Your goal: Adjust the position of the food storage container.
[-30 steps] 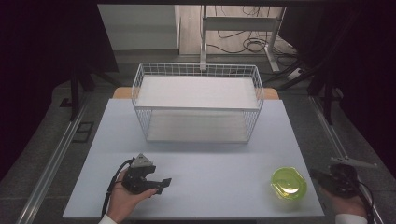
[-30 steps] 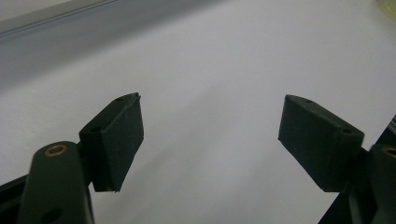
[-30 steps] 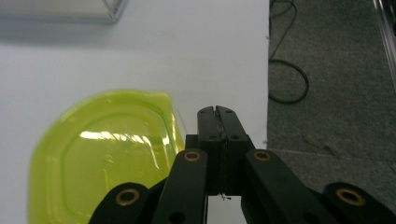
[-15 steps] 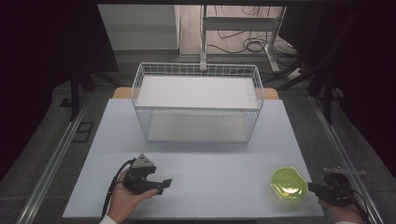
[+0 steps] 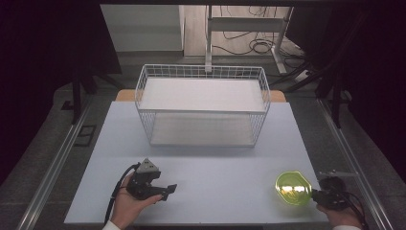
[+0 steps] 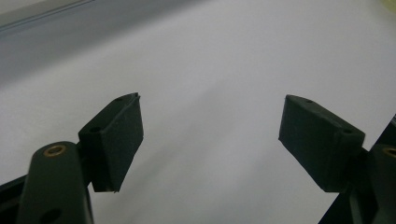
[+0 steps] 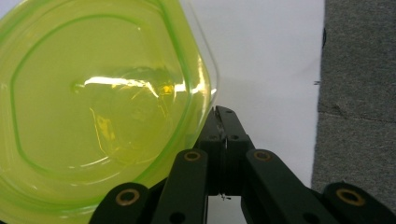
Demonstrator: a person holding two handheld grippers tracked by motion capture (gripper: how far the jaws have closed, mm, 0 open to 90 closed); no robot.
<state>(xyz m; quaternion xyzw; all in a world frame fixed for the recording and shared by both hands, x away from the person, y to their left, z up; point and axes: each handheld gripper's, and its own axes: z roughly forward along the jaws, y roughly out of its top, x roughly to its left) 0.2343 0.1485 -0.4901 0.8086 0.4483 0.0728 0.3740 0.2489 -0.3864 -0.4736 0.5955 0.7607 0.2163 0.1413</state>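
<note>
A translucent yellow-green bowl point(image 5: 293, 188) sits at the front right of the pale table point(image 5: 215, 163). My right gripper point(image 5: 317, 193) is at the bowl's right edge, held by a hand at the table's corner. In the right gripper view the bowl point(image 7: 93, 116) is close and large, and my right gripper point(image 7: 219, 111) has its jaws pressed together on the bowl's clear rim. My left gripper point(image 5: 167, 190) rests in a hand at the front left, pointing right. Its jaws stand wide apart over bare table in the left gripper view point(image 6: 212, 100), holding nothing.
A white wire basket point(image 5: 143, 96) stands at the back middle of the table, open at the top. Grey floor point(image 7: 359, 70) lies just right of the table's edge beside the bowl. Metal rails run along both sides of the table.
My right gripper moved left from the table's right edge to the bowl and closed on its rim. The left gripper stayed put.
</note>
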